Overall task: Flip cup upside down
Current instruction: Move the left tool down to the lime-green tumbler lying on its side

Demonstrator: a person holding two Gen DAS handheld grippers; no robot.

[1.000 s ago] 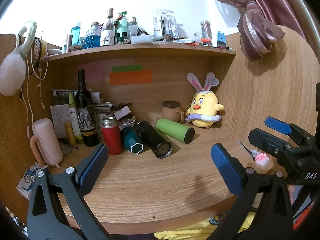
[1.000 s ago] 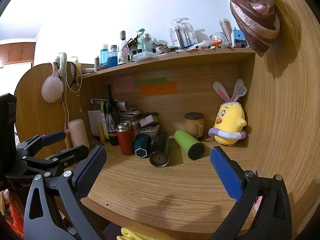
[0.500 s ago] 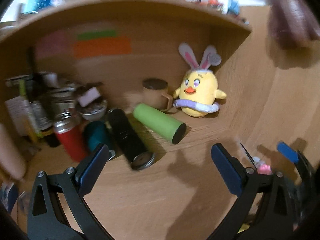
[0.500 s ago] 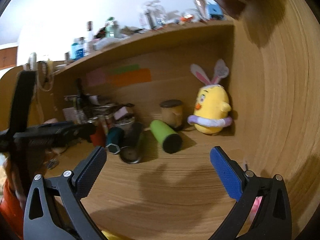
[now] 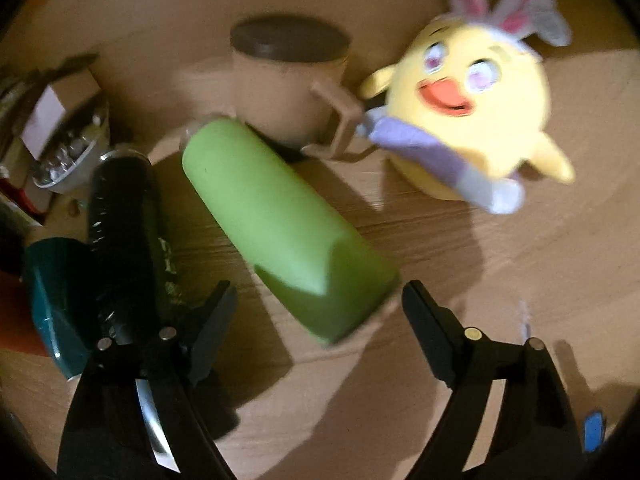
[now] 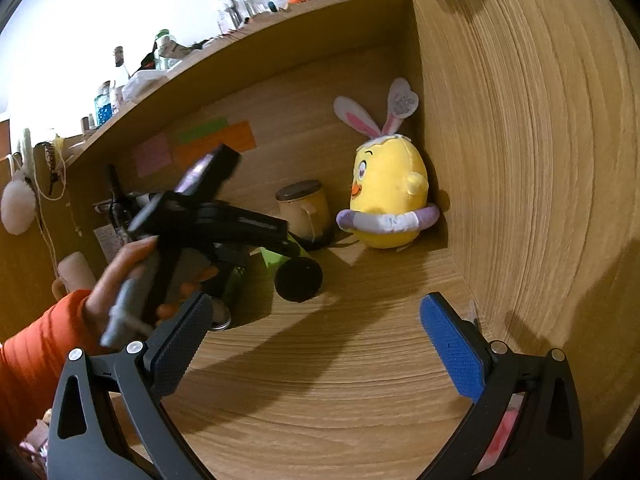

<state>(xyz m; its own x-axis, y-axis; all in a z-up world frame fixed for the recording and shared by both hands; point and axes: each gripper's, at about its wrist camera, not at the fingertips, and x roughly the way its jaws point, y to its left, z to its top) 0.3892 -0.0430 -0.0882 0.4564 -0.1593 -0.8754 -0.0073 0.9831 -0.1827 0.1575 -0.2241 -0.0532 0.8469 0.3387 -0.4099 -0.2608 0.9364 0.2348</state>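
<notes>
Left wrist view: the left gripper (image 5: 316, 300) has its jaws wide apart, holding nothing, and points down at a green cup (image 5: 280, 224) lying on its side on the wooden desk (image 5: 460, 248). The cup's long axis runs from far left to near right, and its near end sits just between the fingertips. A black bottle (image 5: 124, 240) lies close along the cup's left side, with a teal cup (image 5: 56, 304) beyond it. Behind stand a tan mug (image 5: 284, 84) and a yellow chick toy (image 5: 468, 120). The picture is blurred.

Right wrist view: the right gripper (image 6: 316, 340) is also spread open and empty, well back from the cup. The left gripper (image 6: 248, 232), held by a hand (image 6: 132, 284) in an orange sleeve, covers most of the green cup (image 6: 280, 262); its dark round end faces the camera. The left gripper is clearly nearer, so it likely takes the cup. The black bottle beside it may crowd the left finger
</notes>
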